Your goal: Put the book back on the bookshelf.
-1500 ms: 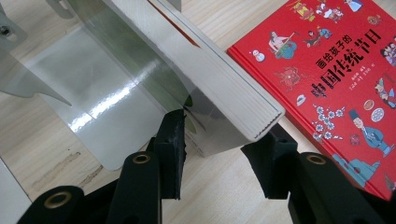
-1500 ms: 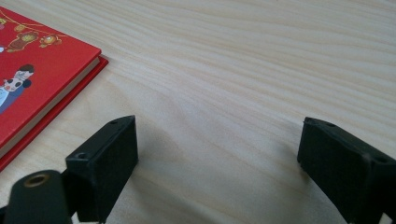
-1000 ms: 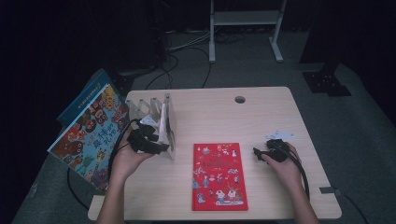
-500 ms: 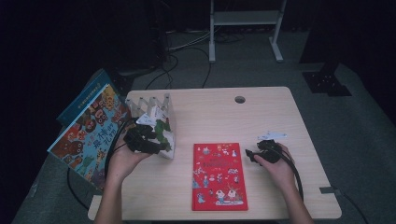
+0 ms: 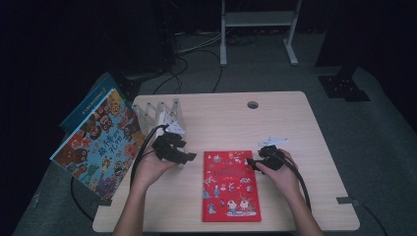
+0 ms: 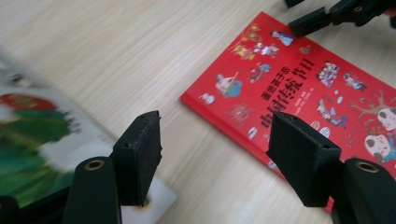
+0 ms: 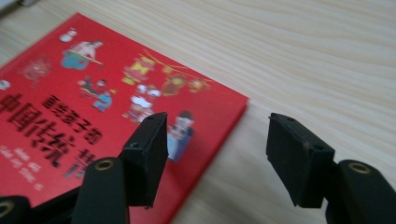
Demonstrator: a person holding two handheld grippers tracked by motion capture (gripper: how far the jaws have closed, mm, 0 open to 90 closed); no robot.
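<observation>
Your flat, glossy red book (image 5: 230, 186) lies near the table's (image 5: 295, 118) front edge. Your right gripper (image 7: 215, 149) hovers over its corner, jaws apart, gripping nothing. Your left gripper (image 6: 215, 158) points at it, jaws just widening, empty.

A dark recording studio (black surroundings): lone wooden table (image 5: 295, 118), floor cables (image 5: 192, 49), metal stand (image 5: 258, 19).

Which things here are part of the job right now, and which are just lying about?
In hand: red book, left gripper and right gripper, both open at its edges.
Lying about: clear rack, colourful picture book, blue book behind it.
</observation>
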